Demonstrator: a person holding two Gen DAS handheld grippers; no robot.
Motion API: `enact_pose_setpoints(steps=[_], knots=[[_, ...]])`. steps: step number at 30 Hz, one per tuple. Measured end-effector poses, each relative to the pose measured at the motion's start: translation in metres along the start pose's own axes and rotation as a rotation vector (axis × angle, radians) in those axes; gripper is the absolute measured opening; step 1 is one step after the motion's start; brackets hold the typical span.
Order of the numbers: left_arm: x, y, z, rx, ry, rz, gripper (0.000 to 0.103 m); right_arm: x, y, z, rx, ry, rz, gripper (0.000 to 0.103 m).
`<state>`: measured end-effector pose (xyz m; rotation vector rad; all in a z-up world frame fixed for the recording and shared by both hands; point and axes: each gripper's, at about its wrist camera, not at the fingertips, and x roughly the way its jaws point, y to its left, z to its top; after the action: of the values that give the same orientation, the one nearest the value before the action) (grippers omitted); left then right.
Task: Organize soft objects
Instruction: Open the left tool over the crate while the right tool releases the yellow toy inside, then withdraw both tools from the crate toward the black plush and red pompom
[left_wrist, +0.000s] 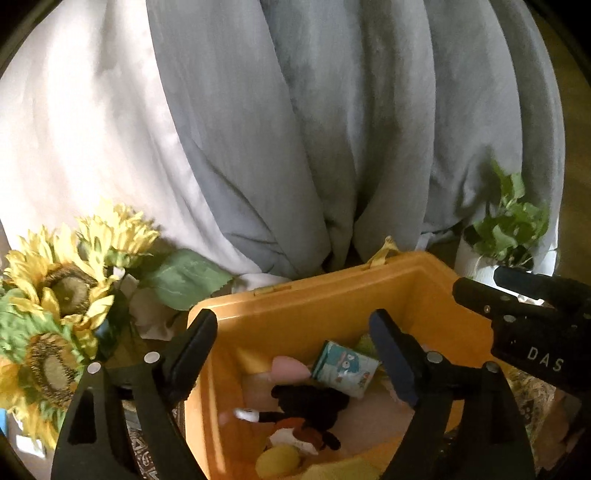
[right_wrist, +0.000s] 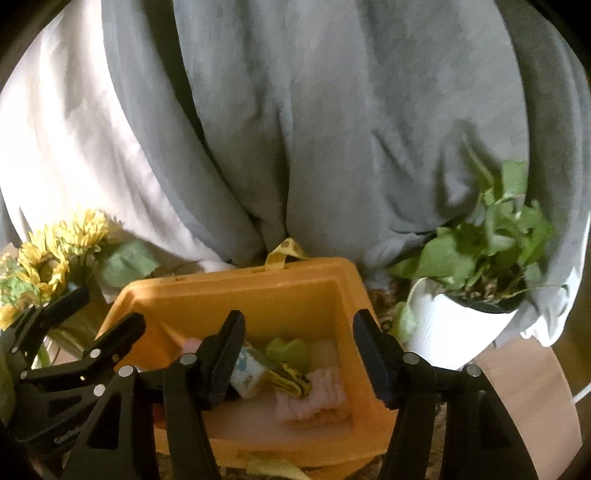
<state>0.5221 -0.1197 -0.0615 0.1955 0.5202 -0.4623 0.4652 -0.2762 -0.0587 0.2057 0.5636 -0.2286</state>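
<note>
An orange bin (left_wrist: 332, 306) holds several soft things: a black plush toy (left_wrist: 310, 402), a pink piece (left_wrist: 290, 369), a teal tissue pack (left_wrist: 345, 369) and a yellow ball (left_wrist: 277, 461). My left gripper (left_wrist: 295, 343) hangs open over the bin's left side with nothing between its fingers. The right gripper (left_wrist: 480, 282) shows at the right edge of that view. In the right wrist view my right gripper (right_wrist: 299, 350) stands open above the bin (right_wrist: 236, 295), over a green cloth (right_wrist: 288, 350), a pink cloth (right_wrist: 317, 398) and a yellow-black strap (right_wrist: 291, 380). The left gripper (right_wrist: 103, 314) is beside it, open.
Artificial sunflowers (left_wrist: 62, 288) stand left of the bin. A potted green plant in a white pot (right_wrist: 454, 325) stands to its right. Grey curtains (left_wrist: 332, 129) and a white drape (left_wrist: 74, 129) hang close behind. A pale board (right_wrist: 528, 398) lies at the right.
</note>
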Motion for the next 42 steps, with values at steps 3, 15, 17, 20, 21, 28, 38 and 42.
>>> enact_pose_setpoints(steps=[3, 15, 17, 20, 21, 28, 38, 42], knots=[[-0.016, -0.001, 0.002, -0.009, -0.025, -0.007, 0.087, -0.016, -0.003, 0.001, 0.008, -0.025, -0.011, 0.067], [-0.078, -0.021, -0.005, 0.005, -0.095, -0.078, 0.087, -0.089, -0.021, -0.016, 0.086, -0.128, -0.094, 0.082], [-0.085, -0.024, -0.008, 0.010, -0.100, -0.088, 0.087, -0.100, -0.024, -0.023, 0.099, -0.134, -0.108, 0.082], [-0.095, -0.029, -0.016, 0.014, -0.098, -0.108, 0.087, -0.112, -0.026, -0.035, 0.103, -0.137, -0.134, 0.082], [-0.097, -0.031, -0.018, 0.013, -0.096, -0.116, 0.087, -0.115, -0.027, -0.038, 0.107, -0.138, -0.141, 0.082], [-0.104, -0.038, -0.036, 0.003, -0.065, -0.176, 0.087, -0.132, -0.030, -0.063, 0.127, -0.124, -0.180, 0.082], [-0.095, -0.052, -0.065, 0.056, -0.013, -0.252, 0.087, -0.127, -0.037, -0.106, 0.164, -0.027, -0.207, 0.082], [-0.084, -0.061, -0.074, 0.073, 0.030, -0.277, 0.087, -0.118, -0.044, -0.123, 0.186, 0.034, -0.220, 0.082]])
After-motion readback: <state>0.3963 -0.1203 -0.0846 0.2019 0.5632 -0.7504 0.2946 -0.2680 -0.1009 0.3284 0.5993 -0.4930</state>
